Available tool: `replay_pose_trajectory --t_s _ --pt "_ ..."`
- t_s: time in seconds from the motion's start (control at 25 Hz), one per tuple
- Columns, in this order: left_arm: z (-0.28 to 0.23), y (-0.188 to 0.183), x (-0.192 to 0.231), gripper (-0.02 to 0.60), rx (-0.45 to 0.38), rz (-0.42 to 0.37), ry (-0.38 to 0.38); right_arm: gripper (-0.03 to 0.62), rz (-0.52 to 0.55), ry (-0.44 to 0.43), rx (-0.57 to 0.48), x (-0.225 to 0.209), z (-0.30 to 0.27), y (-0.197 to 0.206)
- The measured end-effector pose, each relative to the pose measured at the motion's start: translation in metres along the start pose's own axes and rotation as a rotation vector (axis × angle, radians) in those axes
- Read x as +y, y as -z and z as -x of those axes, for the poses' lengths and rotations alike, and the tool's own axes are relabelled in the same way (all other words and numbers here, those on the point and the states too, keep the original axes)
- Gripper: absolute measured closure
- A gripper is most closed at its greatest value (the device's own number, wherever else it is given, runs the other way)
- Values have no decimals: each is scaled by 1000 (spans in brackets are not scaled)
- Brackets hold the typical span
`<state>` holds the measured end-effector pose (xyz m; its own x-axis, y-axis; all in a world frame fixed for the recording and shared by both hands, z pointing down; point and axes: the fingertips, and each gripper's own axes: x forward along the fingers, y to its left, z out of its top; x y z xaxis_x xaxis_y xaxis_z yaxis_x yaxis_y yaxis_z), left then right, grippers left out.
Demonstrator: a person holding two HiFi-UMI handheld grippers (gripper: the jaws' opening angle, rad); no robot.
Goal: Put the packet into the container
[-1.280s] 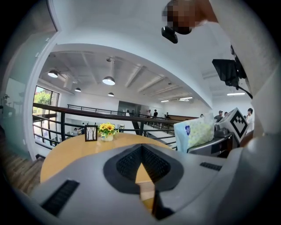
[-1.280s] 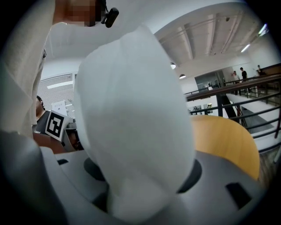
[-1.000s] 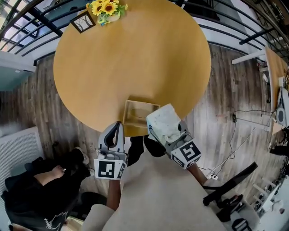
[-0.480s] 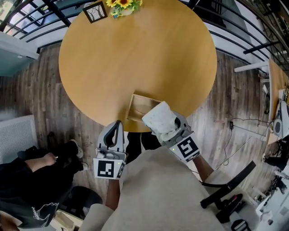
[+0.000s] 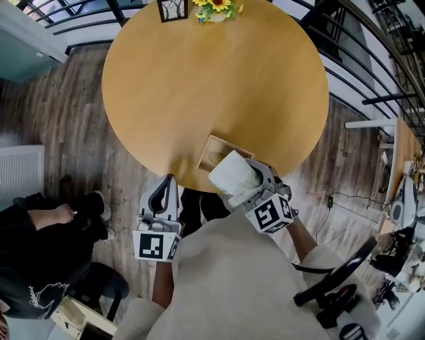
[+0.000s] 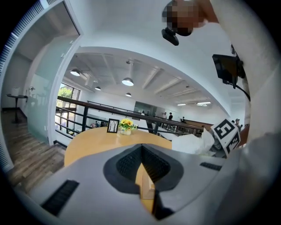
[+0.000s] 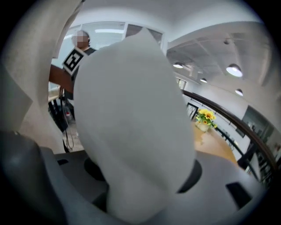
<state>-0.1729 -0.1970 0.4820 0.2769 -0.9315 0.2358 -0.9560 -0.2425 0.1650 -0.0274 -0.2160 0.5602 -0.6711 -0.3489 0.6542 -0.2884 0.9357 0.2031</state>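
A white crumpled packet (image 5: 232, 174) is clamped in my right gripper (image 5: 238, 180), just above the near right corner of the open wooden container (image 5: 211, 143). The container sits at the near edge of the round wooden table (image 5: 212, 73). In the right gripper view the packet (image 7: 131, 132) fills most of the picture between the grey jaws of that gripper (image 7: 140, 180). My left gripper (image 5: 169, 182) hangs off the table's near edge, left of the container, jaws together and holding nothing. In the left gripper view its closed tips (image 6: 142, 169) point across the table (image 6: 96, 140), with the packet (image 6: 189, 144) at the right.
A vase of yellow flowers (image 5: 216, 8) and a small picture frame (image 5: 172, 9) stand at the table's far edge. A person in black (image 5: 40, 232) sits on the floor at the left. Dark railings run behind the table, and another table's edge (image 5: 402, 143) shows at the right.
My right gripper has rolled and sunk with the packet, which now sits lower over the container's near corner. My left gripper has shifted a little, still shut.
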Motion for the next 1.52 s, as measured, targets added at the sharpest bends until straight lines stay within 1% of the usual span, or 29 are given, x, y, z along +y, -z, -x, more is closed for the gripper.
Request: replay_pose_trajectory --t_s 0.08,0.24,0.28,0.32,0.36,0.44,0.64,0.72,0.84,1.04,1.4,1.52 --pt "4 -1 4 577 -10 9 -9 304 168 11 74 4 -6 6" --pt "3 -6 7 577 -27 8 -5 304 552 83 220 4 -12 17" --pt "1 -7 7 577 -29 5 -1 304 628 93 248 4 -13 20" --pt "-1 -8 6 577 -31 2 4 304 681 97 270 5 -14 24" --pt "-2 -9 5 577 -32 0 9 304 703 96 284 7 -14 27" --pt "-5 -10 4 577 -31 -2 20 304 676 92 292 8 -14 31" --pt "-9 -10 1 577 -27 -3 42 304 528 88 282 6 -17 33" --pt "-12 -10 -1 577 -28 0 54 304 457 87 270 4 -21 32" --pt "-17 -9 -5 577 -32 6 67 304 345 55 252 4 -28 32" --pt "-16 -5 -7 577 -25 20 56 304 326 0 301 6 -40 48" --pt "-11 -8 12 577 -35 36 -3 304 172 -114 411 8 -66 68" --pt "-8 -7 15 577 -36 42 -13 304 143 -158 444 14 -73 73"
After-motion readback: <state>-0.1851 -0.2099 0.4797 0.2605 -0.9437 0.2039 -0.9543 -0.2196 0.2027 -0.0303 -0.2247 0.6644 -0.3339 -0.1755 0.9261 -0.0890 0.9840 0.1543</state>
